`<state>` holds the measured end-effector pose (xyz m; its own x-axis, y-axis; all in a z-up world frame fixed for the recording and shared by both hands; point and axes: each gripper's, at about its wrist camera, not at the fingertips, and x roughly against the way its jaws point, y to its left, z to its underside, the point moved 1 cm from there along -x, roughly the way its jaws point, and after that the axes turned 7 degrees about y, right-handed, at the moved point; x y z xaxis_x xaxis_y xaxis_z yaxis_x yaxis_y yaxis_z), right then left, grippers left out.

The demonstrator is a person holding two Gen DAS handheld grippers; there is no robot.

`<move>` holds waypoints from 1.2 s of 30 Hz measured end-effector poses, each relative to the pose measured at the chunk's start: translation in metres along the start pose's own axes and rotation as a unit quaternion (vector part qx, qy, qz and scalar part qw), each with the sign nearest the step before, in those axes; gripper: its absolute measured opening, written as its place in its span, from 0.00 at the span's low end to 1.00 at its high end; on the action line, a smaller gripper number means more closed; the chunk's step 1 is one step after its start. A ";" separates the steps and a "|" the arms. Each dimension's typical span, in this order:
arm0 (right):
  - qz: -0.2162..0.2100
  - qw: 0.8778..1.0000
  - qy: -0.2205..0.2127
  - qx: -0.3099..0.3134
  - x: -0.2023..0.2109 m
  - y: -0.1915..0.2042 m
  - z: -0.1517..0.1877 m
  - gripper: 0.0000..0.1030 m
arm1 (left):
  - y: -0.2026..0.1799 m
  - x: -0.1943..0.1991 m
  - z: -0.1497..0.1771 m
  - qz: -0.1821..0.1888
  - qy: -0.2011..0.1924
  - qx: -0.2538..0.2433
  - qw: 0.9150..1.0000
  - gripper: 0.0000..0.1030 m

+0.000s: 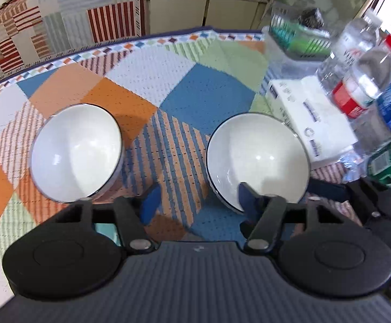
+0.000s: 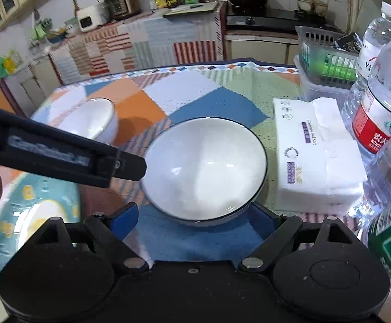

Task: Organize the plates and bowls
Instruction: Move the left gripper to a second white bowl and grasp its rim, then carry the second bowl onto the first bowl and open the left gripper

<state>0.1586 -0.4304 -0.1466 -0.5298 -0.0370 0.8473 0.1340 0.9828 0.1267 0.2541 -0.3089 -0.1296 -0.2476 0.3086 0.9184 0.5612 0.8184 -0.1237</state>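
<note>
Two white bowls with dark rims stand on the patchwork tablecloth. The larger bowl (image 2: 206, 169) lies between the wide-apart fingers of my right gripper (image 2: 194, 216), which is open around its near edge. My left gripper (image 1: 199, 204) is also open. Its right finger (image 1: 249, 202) reaches over the near rim of that larger bowl (image 1: 257, 158), while its left finger (image 1: 151, 204) hangs over the cloth, well clear of the rim. The smaller bowl (image 1: 77, 153) sits apart to the left. A teal plate with yellow marks (image 2: 34, 215) lies at the near left.
A white tissue pack (image 2: 316, 156) lies just right of the larger bowl. Several water bottles (image 2: 378, 107) crowd the right edge, with a plastic basket (image 2: 324, 62) behind them. Kitchen counters and a stove stand beyond the table's far edge.
</note>
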 end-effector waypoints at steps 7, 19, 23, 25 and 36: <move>0.006 1.000 -0.011 -0.007 -0.014 -0.002 0.002 0.91 | 0.000 -0.024 0.004 0.054 -0.014 0.012 0.998 0.44; 0.017 0.999 -0.008 0.028 -0.023 0.002 0.001 0.89 | -0.010 -0.025 0.007 0.039 -0.005 0.004 0.999 0.19; 0.020 0.999 -0.019 0.030 -0.013 0.005 0.003 0.89 | -0.013 -0.009 0.009 0.034 -0.015 0.000 0.999 0.19; 0.010 0.999 -0.022 0.026 -0.007 0.005 0.002 0.89 | -0.014 0.001 0.010 0.034 -0.017 0.004 0.999 0.19; -0.008 0.998 -0.034 0.049 0.052 0.027 0.009 0.89 | -0.022 0.066 0.025 0.025 0.008 -0.009 1.000 0.19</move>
<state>0.1270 -0.4041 -0.1043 -0.5871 -0.0434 0.8084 0.0442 0.9954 0.0855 0.2056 -0.2941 -0.0752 -0.2063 0.3402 0.9174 0.5863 0.7936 -0.1624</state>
